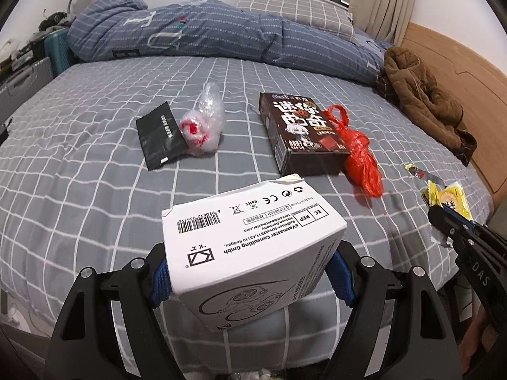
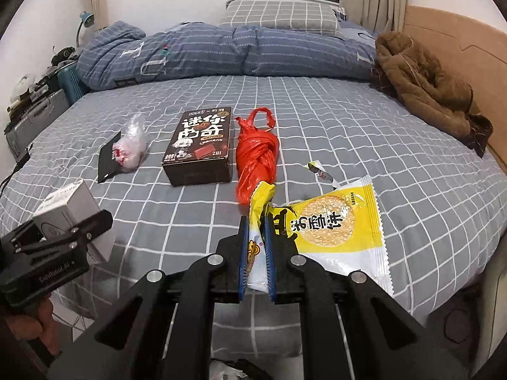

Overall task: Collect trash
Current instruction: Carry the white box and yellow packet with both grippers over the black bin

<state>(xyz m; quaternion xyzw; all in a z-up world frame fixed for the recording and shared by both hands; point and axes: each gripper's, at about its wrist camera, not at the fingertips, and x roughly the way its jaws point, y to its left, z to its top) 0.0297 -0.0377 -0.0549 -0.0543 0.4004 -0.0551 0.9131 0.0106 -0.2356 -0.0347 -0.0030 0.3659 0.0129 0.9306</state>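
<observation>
While both grippers carry a load, keep them level and apart. Left wrist view: left gripper (image 1: 250, 280) clamps the white box (image 1: 250, 247) wide across its sides, lifted above the bed (image 1: 79, 171). Don't loosen or tilt it; the box looks smooth and could slip.

Right wrist view: right gripper (image 2: 255, 253) pinches the yellow wrapper (image 2: 332, 231) by one edge, fingers almost together. It hangs floppy, so move slowly. Brown box (image 2: 198, 148), red bag (image 2: 256, 161), black pouch (image 2: 109, 156) and clear bag (image 2: 133, 147) lie uncollected on the bed.

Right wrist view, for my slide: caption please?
Right gripper pinches a yellow snack wrapper above the bed; dark box remains.
</observation>
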